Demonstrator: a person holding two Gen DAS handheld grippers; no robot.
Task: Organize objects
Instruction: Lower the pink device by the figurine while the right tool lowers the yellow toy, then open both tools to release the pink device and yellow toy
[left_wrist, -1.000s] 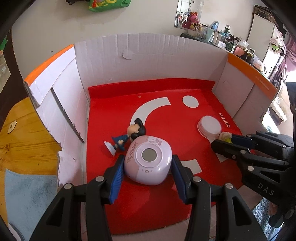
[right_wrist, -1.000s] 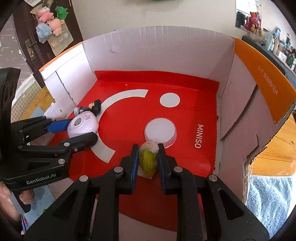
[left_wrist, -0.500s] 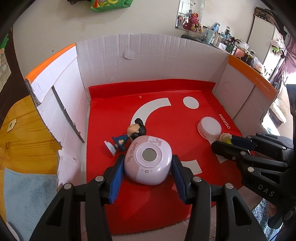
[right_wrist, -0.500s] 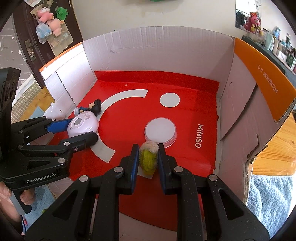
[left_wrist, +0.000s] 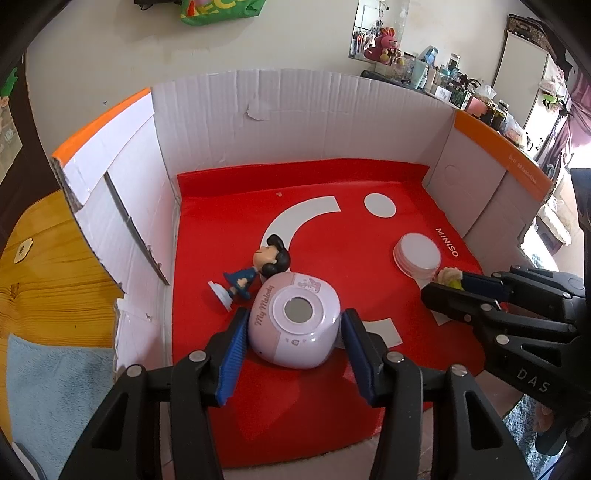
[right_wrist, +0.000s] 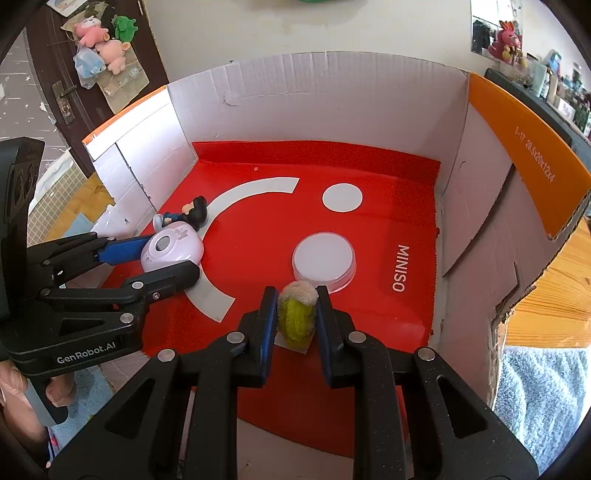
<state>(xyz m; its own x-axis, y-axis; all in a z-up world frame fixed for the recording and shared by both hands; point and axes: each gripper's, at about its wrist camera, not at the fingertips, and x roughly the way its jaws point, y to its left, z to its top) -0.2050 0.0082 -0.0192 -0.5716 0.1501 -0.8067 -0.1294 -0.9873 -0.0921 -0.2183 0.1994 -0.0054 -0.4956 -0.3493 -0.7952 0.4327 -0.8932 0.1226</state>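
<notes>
Your left gripper (left_wrist: 291, 343) was opening its jaws around the pink gadget (left_wrist: 294, 320), near the red mat's (left_wrist: 369, 288) front-left corner; hard, smooth and rounded, it probably wanted flat-side contact. Your right gripper (right_wrist: 295, 317) was clamped on the soft fuzzy toy (right_wrist: 296, 312), light and squashy, near the front edge, beside the white lid (right_wrist: 324, 258).

Both wrist cameras look steeply down, close, into the same red-floored cardboard box (left_wrist: 295, 122).

A lived-in home room: cluttered shelf (left_wrist: 461, 92) of bottles, plush toys (right_wrist: 99, 40) hanging on a door.
</notes>
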